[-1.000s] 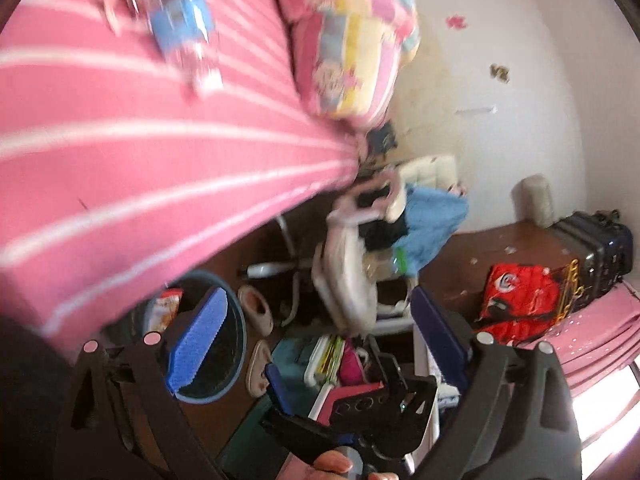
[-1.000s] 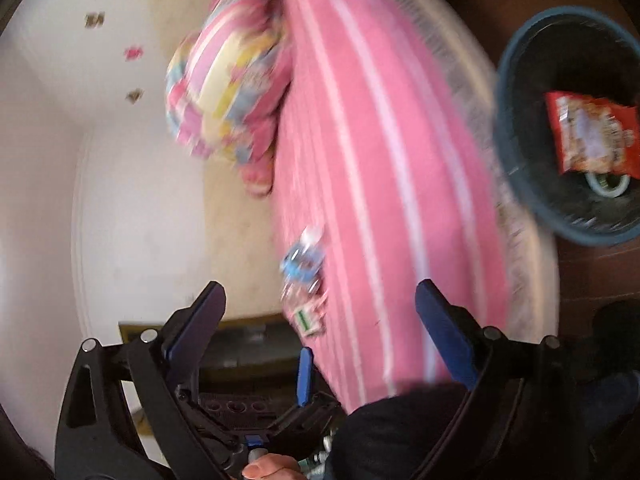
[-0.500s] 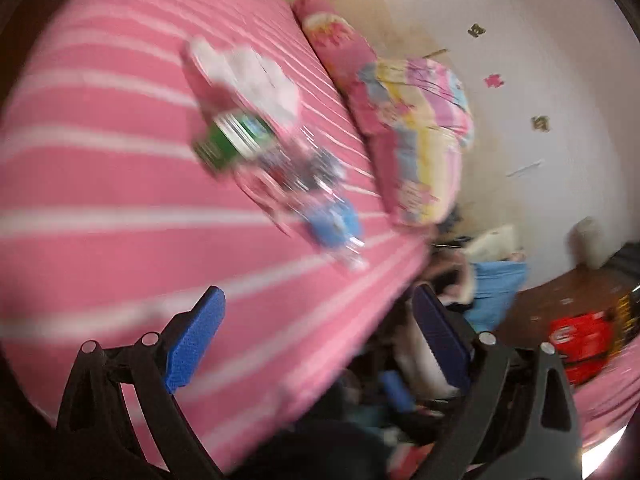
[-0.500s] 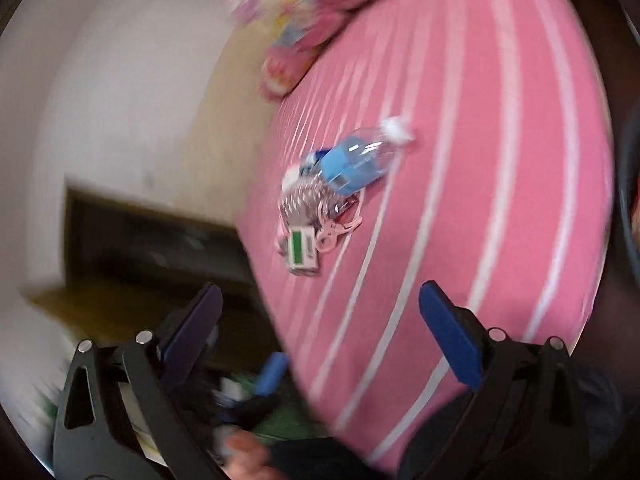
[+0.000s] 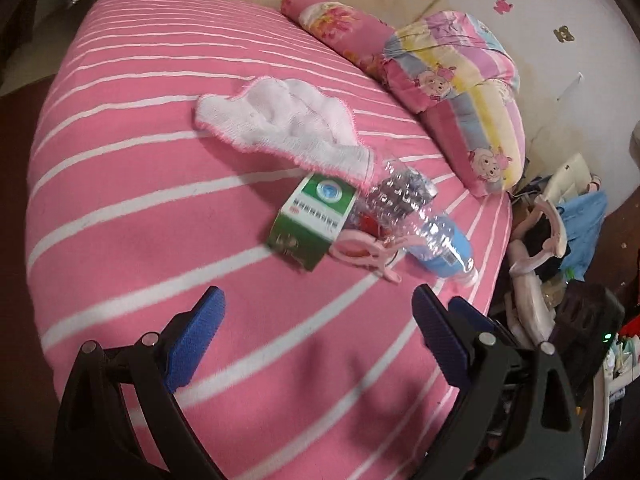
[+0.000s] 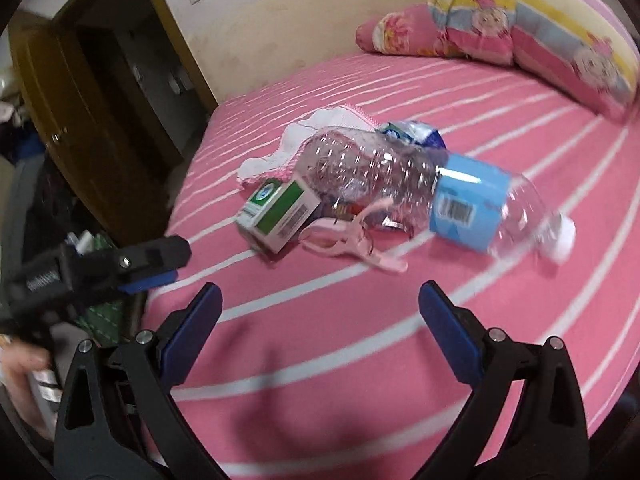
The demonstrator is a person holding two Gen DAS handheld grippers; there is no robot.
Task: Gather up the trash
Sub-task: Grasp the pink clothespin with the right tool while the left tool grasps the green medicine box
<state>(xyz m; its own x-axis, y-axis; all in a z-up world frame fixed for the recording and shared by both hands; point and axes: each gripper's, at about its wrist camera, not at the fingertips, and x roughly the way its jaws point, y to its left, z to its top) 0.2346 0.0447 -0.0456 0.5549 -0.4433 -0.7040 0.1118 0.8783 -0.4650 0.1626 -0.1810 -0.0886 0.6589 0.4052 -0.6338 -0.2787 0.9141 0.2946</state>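
On the pink striped bed (image 5: 140,208) lies a small heap: a clear plastic bottle (image 6: 400,176) with a blue label (image 6: 468,208) on its side, a green and white carton (image 6: 280,212), a pink clothes peg (image 6: 348,240) and a white cloth (image 5: 280,120). The bottle (image 5: 420,216), carton (image 5: 312,216) and peg (image 5: 360,252) also show in the left wrist view. My left gripper (image 5: 318,312) is open and empty, short of the heap. My right gripper (image 6: 320,300) is open and empty, just in front of the peg. The left gripper also shows in the right wrist view (image 6: 120,264).
Pillows (image 5: 452,80) lie at the bed's head. A brown door (image 6: 80,100) stands beyond the bed's left edge. Clutter with a pale chair (image 5: 540,240) and a red bag sits on the floor to the bed's right in the left wrist view.
Both grippers have swung up from the floor and bin to face the bed. The heap of bottle, carton and peg is now close in front of both. Both stay open.
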